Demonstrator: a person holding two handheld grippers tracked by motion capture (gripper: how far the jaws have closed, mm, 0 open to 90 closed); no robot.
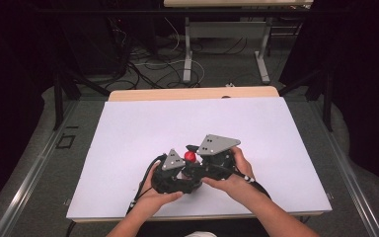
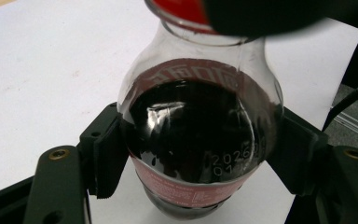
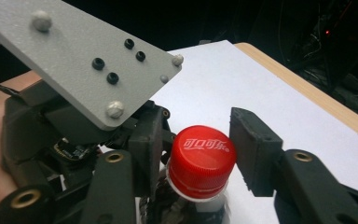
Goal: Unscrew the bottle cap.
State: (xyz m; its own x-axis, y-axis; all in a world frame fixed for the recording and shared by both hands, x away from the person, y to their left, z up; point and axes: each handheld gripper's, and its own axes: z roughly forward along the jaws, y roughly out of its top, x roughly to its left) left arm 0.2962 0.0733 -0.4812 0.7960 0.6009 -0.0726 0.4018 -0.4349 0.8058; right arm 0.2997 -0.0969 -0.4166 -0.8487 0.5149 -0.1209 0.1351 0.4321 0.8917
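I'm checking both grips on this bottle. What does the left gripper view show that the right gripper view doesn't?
Left gripper view alone: the bottle body with its dark drink, a printed date, the red label band, and the left gripper clamped on its sides. Right gripper view alone: the top of the red cap with white lettering, the right gripper with its pads at the cap's sides, and a grey plate. Both: the bottle, its red cap and the white table sheet.
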